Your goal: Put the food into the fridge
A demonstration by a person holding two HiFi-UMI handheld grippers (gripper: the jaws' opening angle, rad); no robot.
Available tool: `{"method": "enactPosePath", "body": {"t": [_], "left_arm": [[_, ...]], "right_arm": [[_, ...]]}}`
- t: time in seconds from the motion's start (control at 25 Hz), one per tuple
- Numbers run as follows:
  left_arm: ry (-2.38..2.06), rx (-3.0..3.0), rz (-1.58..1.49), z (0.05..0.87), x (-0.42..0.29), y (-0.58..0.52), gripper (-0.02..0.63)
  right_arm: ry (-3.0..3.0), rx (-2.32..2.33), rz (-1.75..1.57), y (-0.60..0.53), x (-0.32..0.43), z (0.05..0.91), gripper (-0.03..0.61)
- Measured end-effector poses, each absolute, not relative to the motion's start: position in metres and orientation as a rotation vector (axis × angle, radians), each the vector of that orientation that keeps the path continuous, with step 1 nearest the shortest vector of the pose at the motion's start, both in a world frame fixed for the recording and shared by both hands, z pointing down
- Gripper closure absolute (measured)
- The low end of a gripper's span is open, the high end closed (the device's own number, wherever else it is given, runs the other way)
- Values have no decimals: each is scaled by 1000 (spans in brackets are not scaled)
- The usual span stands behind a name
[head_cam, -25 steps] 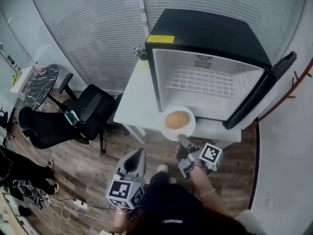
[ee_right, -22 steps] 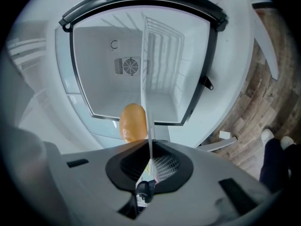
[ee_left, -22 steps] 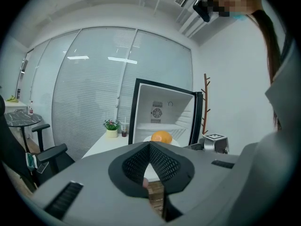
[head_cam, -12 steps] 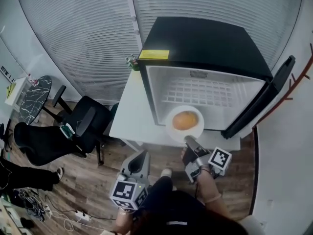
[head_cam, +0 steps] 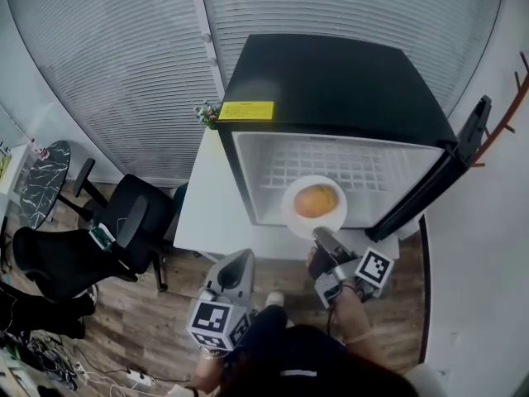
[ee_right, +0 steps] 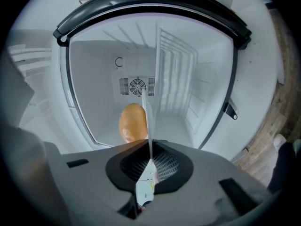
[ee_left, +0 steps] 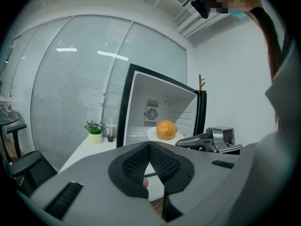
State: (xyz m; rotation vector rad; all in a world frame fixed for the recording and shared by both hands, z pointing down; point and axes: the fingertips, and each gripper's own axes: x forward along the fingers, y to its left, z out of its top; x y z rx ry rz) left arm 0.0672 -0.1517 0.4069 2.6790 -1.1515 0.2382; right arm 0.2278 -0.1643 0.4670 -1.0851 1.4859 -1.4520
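A round orange food item [head_cam: 316,199] lies on a white plate [head_cam: 293,213]. My right gripper [head_cam: 319,236] is shut on the plate's near rim and holds it at the mouth of the open black fridge [head_cam: 331,81]. In the right gripper view the plate [ee_right: 149,119] shows edge-on between the pads, with the food [ee_right: 132,122] to its left and the white fridge interior [ee_right: 178,93] straight ahead. My left gripper [head_cam: 238,263] is lower left of the plate, shut and empty. In its own view the left gripper [ee_left: 149,145] faces the food [ee_left: 166,129] and the right gripper [ee_left: 197,141].
The fridge door [head_cam: 446,164] stands open at the right. The fridge sits on a white table [head_cam: 207,213] with a small potted plant [head_cam: 207,112] at the back. Black office chairs [head_cam: 124,222] stand on the wooden floor to the left.
Both grippers have moved toward the fridge. The plate with the food, held before the table's front edge a second ago, now sits at the fridge opening.
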Motion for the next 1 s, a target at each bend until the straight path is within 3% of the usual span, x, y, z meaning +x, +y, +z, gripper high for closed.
{"method": "enactPosePath", "body": {"t": [1.0], "left_arm": [[-1054, 2700, 219, 406, 81, -197, 611]], "right_arm": [[1286, -1116, -1437, -205, 260, 467, 563]]}}
